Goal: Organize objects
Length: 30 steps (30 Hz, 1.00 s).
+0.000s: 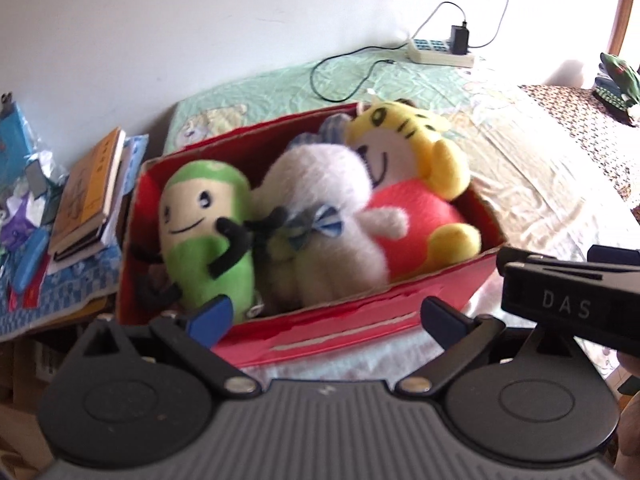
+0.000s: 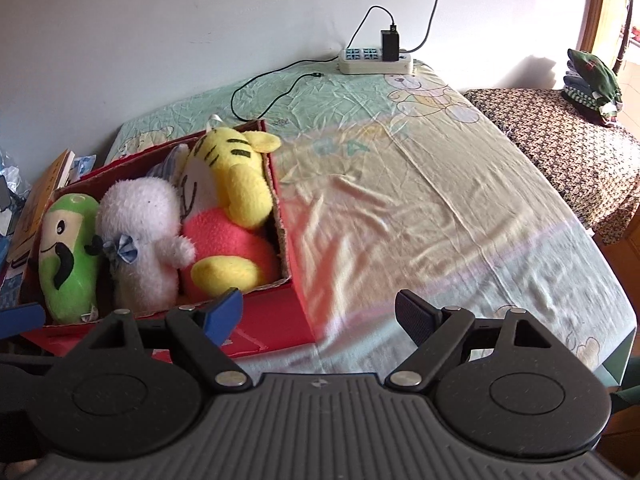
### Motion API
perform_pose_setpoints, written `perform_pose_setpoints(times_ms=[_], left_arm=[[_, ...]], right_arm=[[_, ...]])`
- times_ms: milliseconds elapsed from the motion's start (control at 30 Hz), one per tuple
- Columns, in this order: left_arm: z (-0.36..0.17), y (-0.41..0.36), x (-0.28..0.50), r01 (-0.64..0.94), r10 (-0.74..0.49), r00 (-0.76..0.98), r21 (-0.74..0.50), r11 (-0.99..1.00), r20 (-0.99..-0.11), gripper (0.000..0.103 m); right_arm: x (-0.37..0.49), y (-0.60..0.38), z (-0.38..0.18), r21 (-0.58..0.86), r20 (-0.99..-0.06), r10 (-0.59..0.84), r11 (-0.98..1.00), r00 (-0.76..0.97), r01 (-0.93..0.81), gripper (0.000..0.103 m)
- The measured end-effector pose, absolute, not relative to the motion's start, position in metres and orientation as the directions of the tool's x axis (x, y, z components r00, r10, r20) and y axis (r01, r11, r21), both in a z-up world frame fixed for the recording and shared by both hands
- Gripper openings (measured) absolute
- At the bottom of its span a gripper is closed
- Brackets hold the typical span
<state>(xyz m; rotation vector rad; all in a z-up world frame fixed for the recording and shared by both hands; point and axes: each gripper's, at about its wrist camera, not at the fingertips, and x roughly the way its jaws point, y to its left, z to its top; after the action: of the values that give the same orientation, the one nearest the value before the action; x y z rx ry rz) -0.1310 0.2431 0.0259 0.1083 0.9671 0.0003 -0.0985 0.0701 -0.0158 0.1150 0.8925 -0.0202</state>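
A red cardboard box (image 1: 360, 312) (image 2: 276, 320) stands on the bed and holds three plush toys: a green one (image 1: 208, 240) (image 2: 68, 256) at the left, a white one with a blue bow (image 1: 320, 216) (image 2: 140, 240) in the middle, and a yellow tiger in red (image 1: 416, 184) (image 2: 232, 208) at the right. My left gripper (image 1: 324, 316) is open and empty, just in front of the box's near wall. My right gripper (image 2: 320, 312) is open and empty, at the box's right front corner. Its body also shows in the left wrist view (image 1: 568, 300).
The bed sheet (image 2: 420, 200) stretches to the right of the box. A power strip with a charger (image 2: 376, 58) (image 1: 440, 50) and a black cable (image 2: 272, 92) lie at the far edge by the wall. Books (image 1: 88, 196) and clutter lie left of the box. Folded clothes (image 2: 592, 88) sit at the far right.
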Motion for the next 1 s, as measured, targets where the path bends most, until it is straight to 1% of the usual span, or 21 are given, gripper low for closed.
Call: perform_pose_setpoints(times_ms=[233, 400, 633, 1000], left_arm=[[0.028, 0.21, -0.122, 0.149, -0.021, 0.579, 0.081, 0.986, -0.815, 0.1], [0.027, 0.202, -0.118, 0.155, -0.025, 0.579, 0.08, 0.985, -0.815, 0.1], [0.027, 0.223, -0.118, 0.087, 0.007, 0.585, 0.071, 0.994, -0.811, 0.1], [0.029, 0.282, -0.133, -0.094, 0.096, 0.58, 0.051, 0.994, -0.809, 0.1]], right_arm=[[-0.103, 0.036, -0.013, 0.076, -0.773, -0.048, 0.983, 0.633, 0.167, 0.085], [-0.102, 0.025, -0.01, 0.081, -0.766, -0.064, 0.977, 0.639, 0.195, 0.085], [-0.094, 0.037, -0.009, 0.093, -0.76, -0.025, 0.985, 0.649, 0.148, 0.085], [-0.086, 0.089, -0.003, 0.142, -0.726, 0.13, 0.989, 0.675, -0.039, 0.085]])
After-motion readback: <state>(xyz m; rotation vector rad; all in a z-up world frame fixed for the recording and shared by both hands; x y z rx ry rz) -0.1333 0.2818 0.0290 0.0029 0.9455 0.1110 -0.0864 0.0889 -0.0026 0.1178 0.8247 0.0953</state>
